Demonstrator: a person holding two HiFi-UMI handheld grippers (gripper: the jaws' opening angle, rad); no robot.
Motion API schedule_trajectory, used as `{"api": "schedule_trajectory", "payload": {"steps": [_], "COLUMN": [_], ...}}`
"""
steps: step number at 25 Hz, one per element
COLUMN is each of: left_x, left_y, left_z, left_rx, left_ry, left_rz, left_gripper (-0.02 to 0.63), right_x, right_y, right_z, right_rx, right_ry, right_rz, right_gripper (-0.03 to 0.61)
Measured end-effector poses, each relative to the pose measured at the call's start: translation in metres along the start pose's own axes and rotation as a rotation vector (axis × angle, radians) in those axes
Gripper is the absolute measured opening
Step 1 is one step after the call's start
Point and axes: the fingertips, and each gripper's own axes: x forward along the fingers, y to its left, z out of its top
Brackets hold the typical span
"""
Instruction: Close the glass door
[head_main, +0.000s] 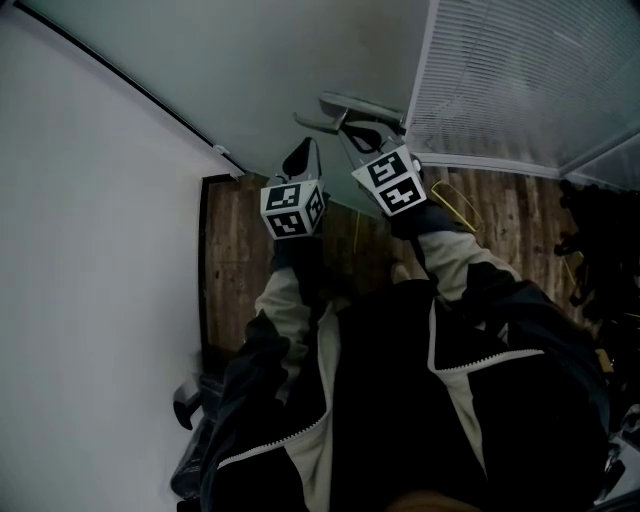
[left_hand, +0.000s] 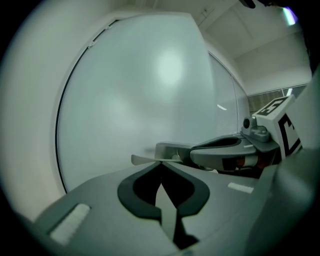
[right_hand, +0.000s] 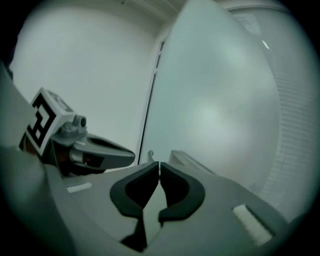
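Observation:
The frosted glass door (head_main: 300, 60) fills the top of the head view, with its grey lever handle (head_main: 345, 108) near my grippers. My left gripper (head_main: 298, 158) is shut and empty, its tips close to the pane just left of the handle (left_hand: 162, 151). My right gripper (head_main: 365, 135) is shut too, holding nothing, and lies right below the handle (right_hand: 187, 161). In the left gripper view the door (left_hand: 150, 90) is straight ahead and the right gripper (left_hand: 225, 152) is alongside. In the right gripper view the door (right_hand: 215, 100) has a dark edge strip (right_hand: 149, 105).
A white wall (head_main: 90, 250) runs down the left. A window with white blinds (head_main: 520, 70) stands right of the door. Below lies a wooden floor (head_main: 235, 260), with yellow cable (head_main: 462, 212) and dark gear (head_main: 600, 230) at the right. The person's dark jacket (head_main: 400, 400) covers the bottom.

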Motion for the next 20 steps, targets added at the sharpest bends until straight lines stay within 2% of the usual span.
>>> {"api": "schedule_trajectory", "payload": {"steps": [5, 8, 11, 17, 18, 19, 20], "left_x": [-0.005, -0.008, -0.007, -0.008, -0.008, -0.009, -0.009], "left_y": [0.002, 0.001, -0.005, -0.006, -0.008, -0.010, -0.011], "left_z": [0.003, 0.002, -0.002, -0.005, -0.005, -0.005, -0.005], "left_rx": [-0.004, -0.006, -0.004, 0.004, 0.005, 0.007, 0.009], "left_ry": [-0.013, -0.017, -0.010, -0.009, -0.009, -0.010, -0.010], "left_rz": [-0.012, -0.019, -0.040, -0.053, -0.056, -0.060, -0.063], "left_gripper": [0.003, 0.003, 0.003, 0.003, 0.003, 0.003, 0.003], "right_x": [0.009, 0.023, 0.035, 0.048, 0.049, 0.049, 0.050], "right_y": [0.010, 0.015, 0.014, 0.011, 0.010, 0.009, 0.007], "right_z": [-0.014, -0.026, -0.031, -0.039, -0.040, -0.039, -0.038], "right_rx": [-0.675, -0.937, -1.047, -1.100, -1.114, -1.126, -1.136], "right_ry": [0.194, 0.293, 0.328, 0.393, 0.403, 0.409, 0.413], "right_rz": [-0.029, -0.013, -0.023, -0.044, -0.053, -0.066, -0.080], "right_gripper": [0.151, 0.246, 0.270, 0.288, 0.265, 0.148, 0.145]}}
